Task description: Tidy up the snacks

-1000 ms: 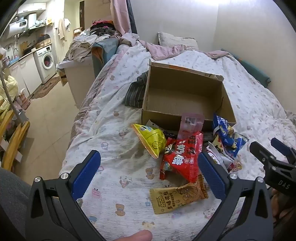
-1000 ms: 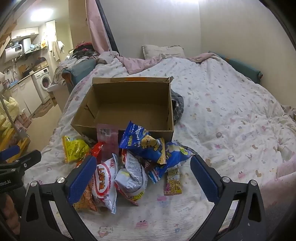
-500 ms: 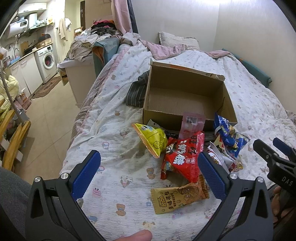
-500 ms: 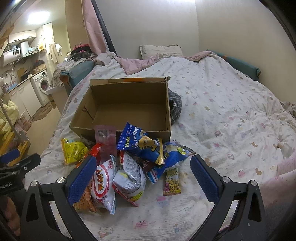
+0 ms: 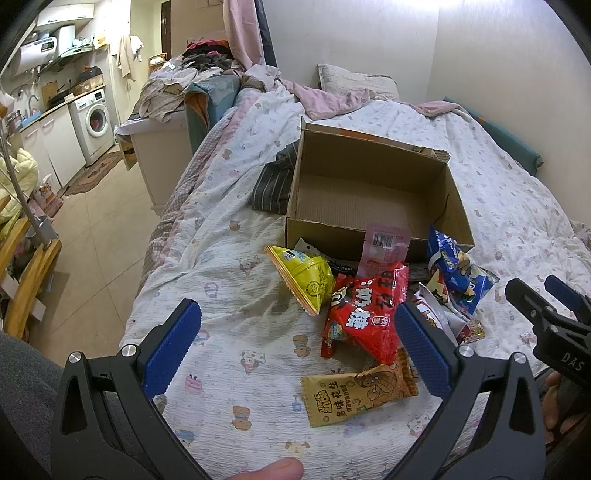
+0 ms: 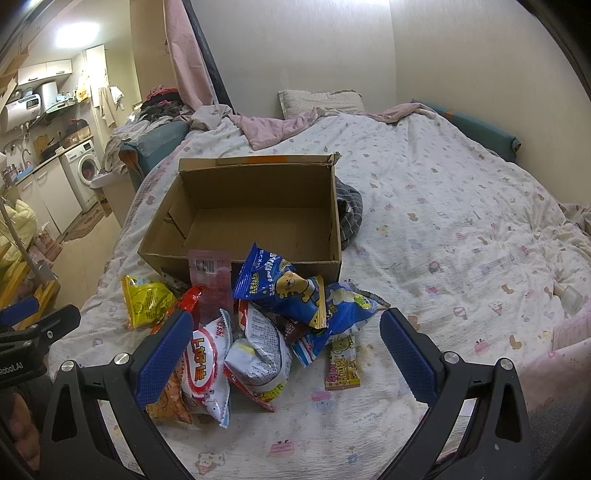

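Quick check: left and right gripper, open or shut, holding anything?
Left gripper: open, holding nothing.
Right gripper: open, holding nothing.

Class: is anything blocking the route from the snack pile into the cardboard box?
Only the box's near wall stands between; the snack pile lies against it. The box is open-topped and empty.

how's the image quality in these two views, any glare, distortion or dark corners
Left wrist view: strong fisheye bending at the edges, black vignette in the corners, snack pile and cardboard box sharp, even light, mild brightness on the wall. Right wrist view: same bowed edges and dark corners, a blown-out ceiling light at upper left, slightly dimmer and warmer; the open right tongs frame the snacks in focus.
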A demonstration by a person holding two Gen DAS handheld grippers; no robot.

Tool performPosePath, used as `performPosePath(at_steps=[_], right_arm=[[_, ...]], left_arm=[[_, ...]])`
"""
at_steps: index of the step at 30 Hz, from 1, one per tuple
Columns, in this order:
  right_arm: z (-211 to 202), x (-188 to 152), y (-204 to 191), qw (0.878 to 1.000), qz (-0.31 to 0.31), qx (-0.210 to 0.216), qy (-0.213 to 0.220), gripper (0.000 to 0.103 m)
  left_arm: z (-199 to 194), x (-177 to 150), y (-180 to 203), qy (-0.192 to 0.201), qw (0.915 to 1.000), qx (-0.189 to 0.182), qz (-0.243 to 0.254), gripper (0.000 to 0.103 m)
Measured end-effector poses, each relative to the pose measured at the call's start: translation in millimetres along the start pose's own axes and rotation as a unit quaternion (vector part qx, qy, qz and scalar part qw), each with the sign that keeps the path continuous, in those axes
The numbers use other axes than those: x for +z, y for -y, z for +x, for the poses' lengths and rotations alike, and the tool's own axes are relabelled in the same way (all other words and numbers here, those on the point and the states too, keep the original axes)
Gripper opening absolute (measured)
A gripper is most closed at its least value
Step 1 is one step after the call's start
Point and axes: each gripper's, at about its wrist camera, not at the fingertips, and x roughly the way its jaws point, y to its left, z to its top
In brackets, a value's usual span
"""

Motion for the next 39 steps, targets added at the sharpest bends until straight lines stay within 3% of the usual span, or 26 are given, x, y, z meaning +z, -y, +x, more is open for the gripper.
performPosePath(at_steps=[39], right_arm=[[1.9, -1.6, -3.7, 1.000, -0.005, 0.000, -0.004, 0.103]], left_arm=[[2.8, -0.4, -5.1, -0.006, 1.0000, 0.004, -0.001, 0.103]])
